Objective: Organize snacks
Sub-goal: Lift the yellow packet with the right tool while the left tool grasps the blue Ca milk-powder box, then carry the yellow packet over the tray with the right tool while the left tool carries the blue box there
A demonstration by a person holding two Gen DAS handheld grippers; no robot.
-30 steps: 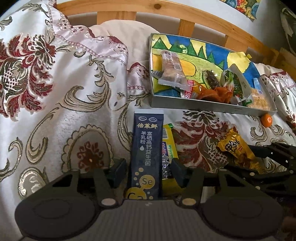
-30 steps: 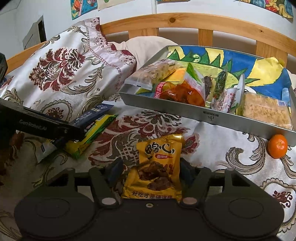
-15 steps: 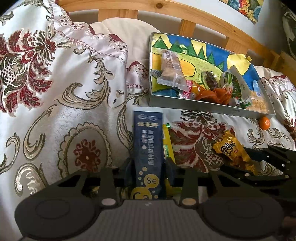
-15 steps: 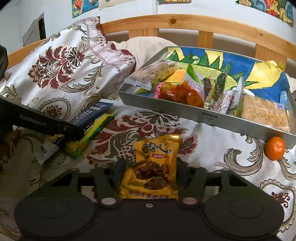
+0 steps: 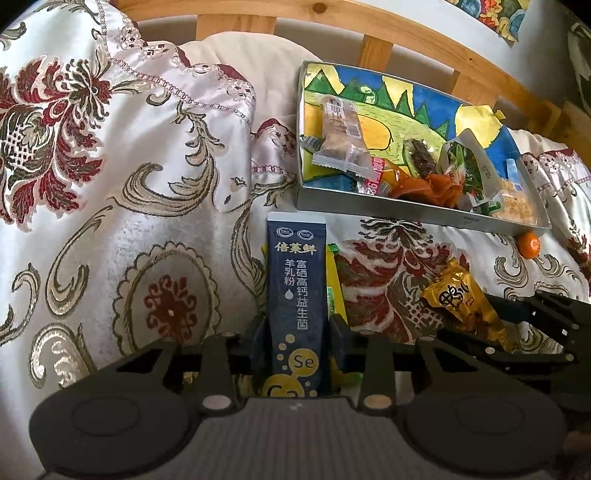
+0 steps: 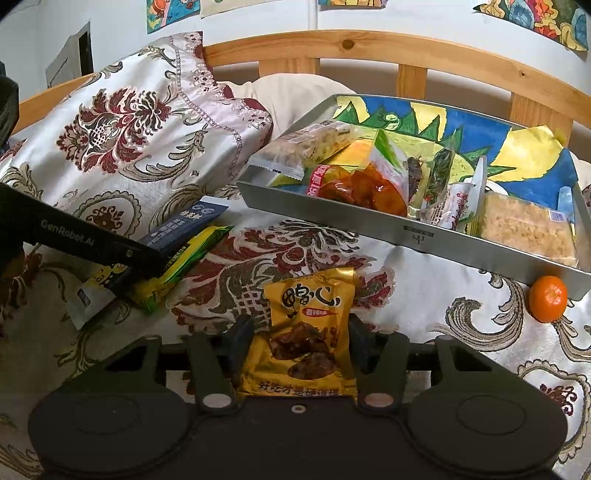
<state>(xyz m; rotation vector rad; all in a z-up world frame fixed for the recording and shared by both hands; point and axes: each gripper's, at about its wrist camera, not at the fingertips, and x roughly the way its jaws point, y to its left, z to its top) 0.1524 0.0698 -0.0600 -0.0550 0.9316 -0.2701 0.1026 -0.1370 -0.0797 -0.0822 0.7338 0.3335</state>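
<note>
A long dark blue sachet (image 5: 297, 280) lies on the patterned bedspread, and my left gripper (image 5: 297, 332) is shut on its near end, a pad against each long edge. A yellow-green packet (image 5: 334, 280) lies partly under the sachet. My right gripper (image 6: 299, 339) has a golden-yellow snack packet (image 6: 310, 306) between its pads; its jaws are closing and the pads touch both sides of the packet. In the right wrist view the left gripper (image 6: 122, 254) sits at the left over the blue sachet (image 6: 184, 221). Behind stands a metal tray (image 6: 369, 229) with several wrapped snacks.
A small orange mandarin (image 6: 547, 298) rests against the tray's front right corner. A big flowered pillow (image 5: 110, 147) rises on the left. The wooden headboard (image 5: 369, 22) runs behind the tray (image 5: 369, 208). Bare bedspread lies between the packets and the tray.
Both grippers' jaws have narrowed from wide apart onto their packets: the left onto the blue sachet, the right onto the yellow packet. Neither hand has shifted.
</note>
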